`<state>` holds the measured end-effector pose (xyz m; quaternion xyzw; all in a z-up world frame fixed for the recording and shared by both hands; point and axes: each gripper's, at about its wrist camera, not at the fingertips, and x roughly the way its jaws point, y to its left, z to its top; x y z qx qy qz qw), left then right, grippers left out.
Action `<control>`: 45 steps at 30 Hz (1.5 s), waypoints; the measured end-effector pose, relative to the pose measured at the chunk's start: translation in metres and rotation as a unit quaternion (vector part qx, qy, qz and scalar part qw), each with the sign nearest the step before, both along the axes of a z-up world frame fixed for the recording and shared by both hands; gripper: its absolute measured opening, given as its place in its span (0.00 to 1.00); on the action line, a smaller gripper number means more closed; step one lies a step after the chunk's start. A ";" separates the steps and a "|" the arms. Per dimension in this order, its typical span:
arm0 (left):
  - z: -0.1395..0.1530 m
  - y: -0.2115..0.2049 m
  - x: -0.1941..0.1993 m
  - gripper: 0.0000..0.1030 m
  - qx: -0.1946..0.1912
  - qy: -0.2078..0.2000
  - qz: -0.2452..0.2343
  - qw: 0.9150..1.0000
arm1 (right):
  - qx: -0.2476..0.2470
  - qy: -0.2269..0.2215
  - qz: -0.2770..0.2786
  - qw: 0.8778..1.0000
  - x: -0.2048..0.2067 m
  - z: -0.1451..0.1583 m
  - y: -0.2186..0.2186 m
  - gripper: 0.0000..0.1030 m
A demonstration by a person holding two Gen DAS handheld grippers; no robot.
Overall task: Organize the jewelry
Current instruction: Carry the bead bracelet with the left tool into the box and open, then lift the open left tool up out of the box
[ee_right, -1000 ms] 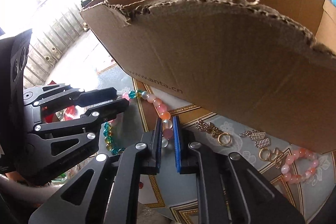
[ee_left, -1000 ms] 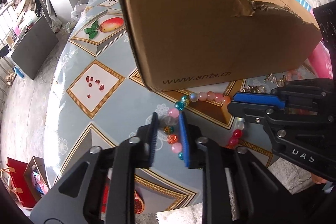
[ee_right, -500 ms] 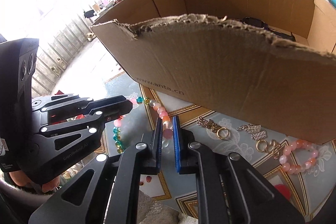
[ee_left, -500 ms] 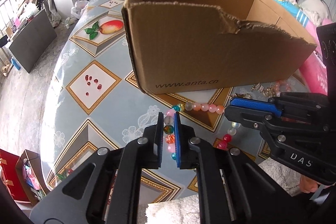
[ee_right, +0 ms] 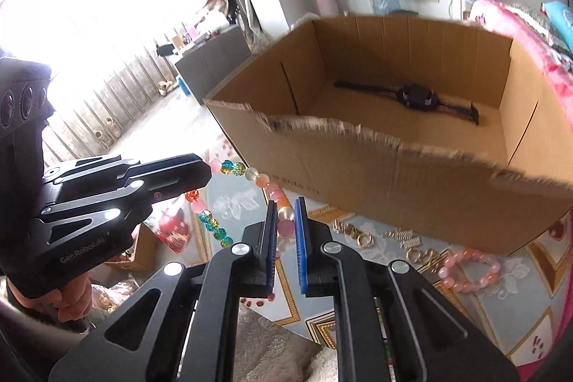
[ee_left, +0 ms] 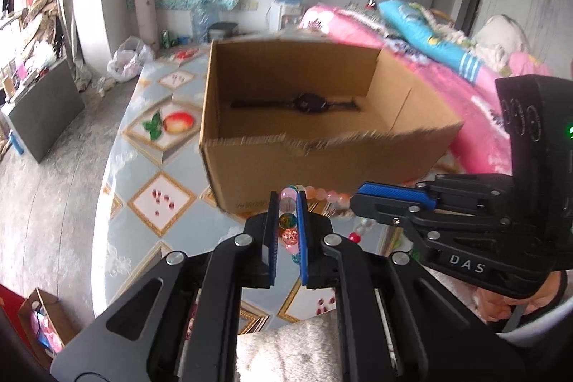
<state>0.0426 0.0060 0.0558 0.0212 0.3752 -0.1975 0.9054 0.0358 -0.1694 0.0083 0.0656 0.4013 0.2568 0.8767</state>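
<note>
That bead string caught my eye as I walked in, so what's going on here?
A person holds a gripper in each hand, and both are shut on one multicoloured bead necklace: the left gripper on one stretch, the right gripper on another. It hangs between them in front of a torn cardboard box that already holds a black watch. A pink bracelet and gold pieces lie on the table beside the box.

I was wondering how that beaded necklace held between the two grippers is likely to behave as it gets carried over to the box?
The beaded necklace looks floppy: it sags between the left gripper and right gripper, with a loop dangling below. The round, glossy beads may slip in the pads. Its loose loop might snag the cardboard box on its torn rim.
</note>
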 end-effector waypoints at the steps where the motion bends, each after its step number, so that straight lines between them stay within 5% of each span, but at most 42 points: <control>1: 0.009 -0.001 -0.001 0.08 -0.005 -0.009 -0.006 1.000 | 0.002 -0.013 0.002 1.000 -0.002 0.010 -0.001 0.10; 7: 0.076 -0.018 0.010 0.08 -0.025 -0.078 -0.046 0.996 | 0.011 -0.085 0.014 0.996 0.011 0.069 -0.008 0.10; 11: 0.095 -0.037 0.046 0.08 -0.006 -0.112 -0.057 0.992 | 0.013 -0.083 0.012 0.996 0.051 0.083 -0.019 0.10; 15: 0.082 -0.047 0.087 0.08 0.008 -0.091 -0.052 0.994 | 0.031 -0.016 0.016 0.999 0.107 0.067 -0.024 0.10; 21: 0.029 -0.046 0.146 0.08 0.037 0.000 -0.040 0.999 | 0.027 0.095 0.032 0.995 0.173 0.013 -0.019 0.10; 26: -0.011 -0.038 0.179 0.08 0.071 0.065 -0.029 0.995 | -0.006 0.179 0.051 0.983 0.209 -0.021 0.000 0.10; 31: -0.027 -0.041 0.194 0.10 0.110 0.090 -0.025 0.989 | -0.028 0.277 0.071 0.958 0.235 -0.047 0.018 0.10; 34: -0.026 -0.042 0.197 0.11 0.119 0.092 -0.020 0.988 | -0.052 0.266 0.056 0.961 0.244 -0.047 0.021 0.11; 37: -0.021 -0.042 0.196 0.11 0.116 0.088 -0.016 0.989 | -0.016 0.275 0.040 0.960 0.250 -0.050 0.015 0.11; 40: -0.016 -0.042 0.191 0.22 0.118 0.067 -0.008 0.991 | -0.009 0.265 0.025 0.964 0.250 -0.047 0.009 0.11; 45: 0.004 -0.033 0.173 0.24 0.096 0.025 0.003 0.995 | 0.001 0.227 0.007 0.974 0.237 -0.022 -0.009 0.11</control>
